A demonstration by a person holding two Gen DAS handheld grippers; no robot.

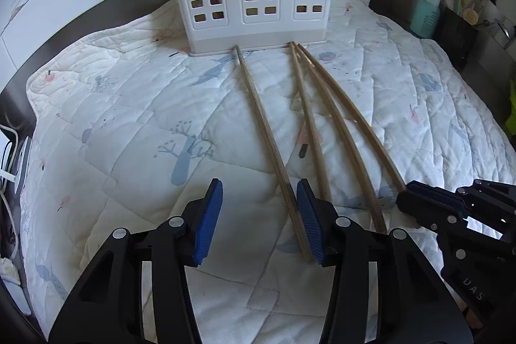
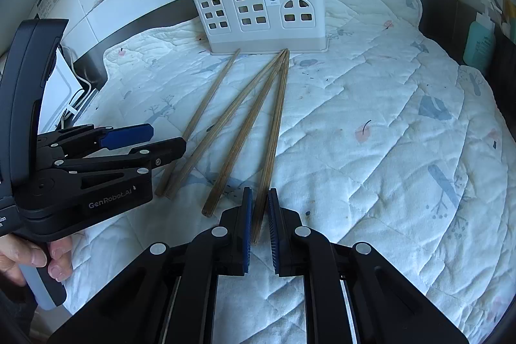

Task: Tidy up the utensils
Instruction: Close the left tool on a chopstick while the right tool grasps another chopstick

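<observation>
Currently four wooden chopsticks are seen lying on a quilted mat (image 2: 371, 105), their far tips gathered at the foot of a white utensil holder (image 2: 258, 12) at twelve o'clock and their near ends fanned out toward the grippers.

Taken from the left, the left gripper (image 1: 259, 218) is held with its jaws wide apart. In the left wrist view the leftmost chopstick (image 1: 267, 137) runs from twelve o'clock down to the inner face of the right-hand blue pad (image 1: 309, 224); whether it is touched cannot be told, and nothing is clamped. Its long axis is nearly in line with the fingers.

Further right, two middle chopsticks (image 2: 225, 131) lie untouched between the two tools.

At the right, the right gripper (image 2: 259, 221) is seen with its jaws narrowed around the near end of the rightmost chopstick (image 2: 274, 134), a sliver of gap showing on each side, so a firm grip cannot be confirmed. That stick points to twelve o'clock, straight along the fingers, and this arm is judged the nearer to a lift.

The holder already carries several sticks upright. The mat is soft and puckered, laid on a dark counter (image 1: 96, 18) against white wall tiles; a teal bottle (image 2: 480, 41) stands at two o'clock.
</observation>
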